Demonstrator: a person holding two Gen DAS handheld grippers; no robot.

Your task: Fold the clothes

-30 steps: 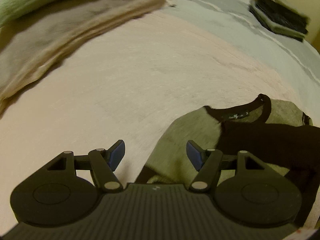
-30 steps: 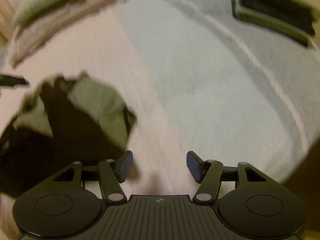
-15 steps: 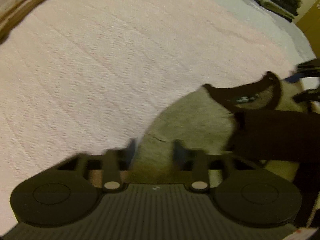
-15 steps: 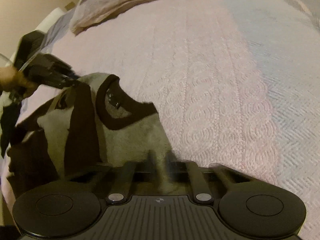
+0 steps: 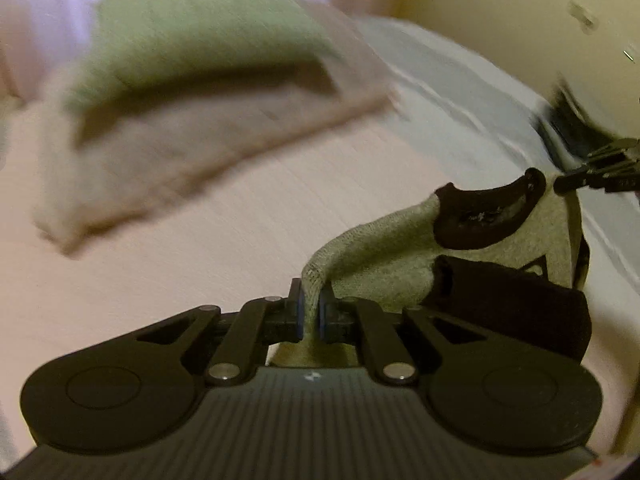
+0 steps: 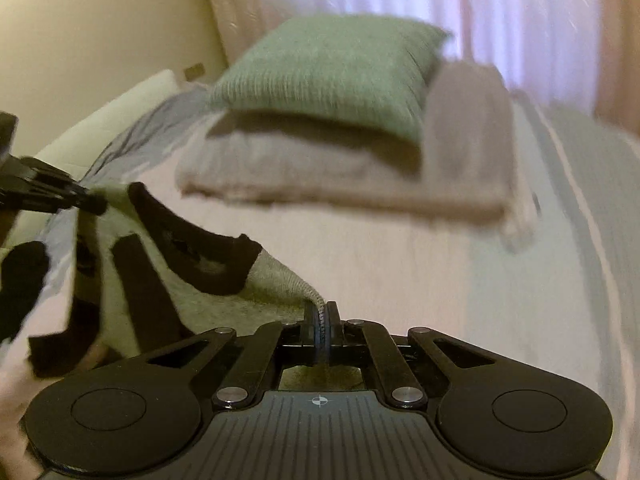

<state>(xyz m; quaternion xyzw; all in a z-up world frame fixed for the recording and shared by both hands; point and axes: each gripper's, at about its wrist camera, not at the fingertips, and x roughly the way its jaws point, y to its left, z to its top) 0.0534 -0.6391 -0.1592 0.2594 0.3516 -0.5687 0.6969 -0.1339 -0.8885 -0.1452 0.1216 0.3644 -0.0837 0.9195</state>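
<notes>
A grey knit top (image 5: 404,248) with a black collar (image 5: 488,216) and black sleeves hangs lifted above the pink bedspread (image 5: 168,280). My left gripper (image 5: 311,312) is shut on one shoulder of it. In the right wrist view the same top (image 6: 224,300) stretches off to the left, and my right gripper (image 6: 322,320) is shut on its other shoulder. Each view shows the other gripper at its edge: the right gripper (image 5: 576,181) pinching cloth at the far right, the left gripper (image 6: 86,200) at the far left. A black sleeve (image 5: 516,304) dangles folded over the front.
A green pillow (image 6: 332,72) lies on a folded beige blanket (image 6: 312,172) at the head of the bed. A pale blue strip of cover (image 6: 552,280) runs along the right. A dark stack of folded clothes (image 5: 560,132) sits by the cream wall (image 5: 500,12).
Both grippers went from open to shut, one on each shoulder of the top, and lifted it off the bedspread. Both views have tilted up toward the pillow.
</notes>
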